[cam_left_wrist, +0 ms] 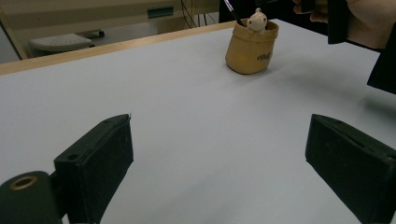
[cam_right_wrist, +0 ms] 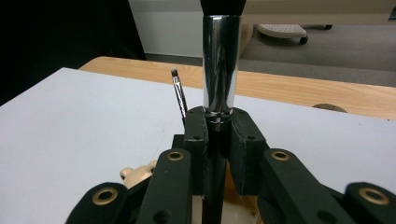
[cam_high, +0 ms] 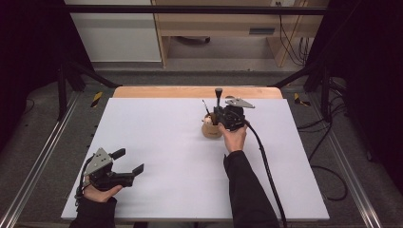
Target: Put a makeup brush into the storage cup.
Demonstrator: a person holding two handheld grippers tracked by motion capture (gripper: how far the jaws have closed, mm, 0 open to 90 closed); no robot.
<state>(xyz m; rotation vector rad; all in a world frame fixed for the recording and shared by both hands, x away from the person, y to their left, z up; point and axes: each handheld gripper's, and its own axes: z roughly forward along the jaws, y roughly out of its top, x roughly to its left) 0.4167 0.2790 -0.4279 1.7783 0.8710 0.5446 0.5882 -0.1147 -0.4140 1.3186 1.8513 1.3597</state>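
Note:
A tan pot (cam_high: 212,130) stands right of the table's middle, holding a thin brush (cam_high: 206,107) and a small cream bear figure (cam_high: 207,120). My right gripper (cam_high: 219,114) is directly over the pot, shut on the black handle of a large make-up brush (cam_high: 218,97) held upright. In the right gripper view the jaws of that gripper (cam_right_wrist: 217,122) clamp the handle just below the silver ferrule (cam_right_wrist: 221,65), with the thin brush (cam_right_wrist: 179,95) behind. My left gripper (cam_high: 129,161) rests near the front left, open and empty. Its camera faces the pot (cam_left_wrist: 252,51) between the wide jaws of the left gripper (cam_left_wrist: 219,140).
The white table top (cam_high: 166,156) has a wooden strip (cam_high: 190,92) along its far edge. The right gripper's cable (cam_high: 266,166) trails over the front right. Metal frame rails (cam_high: 38,156) run beside the table.

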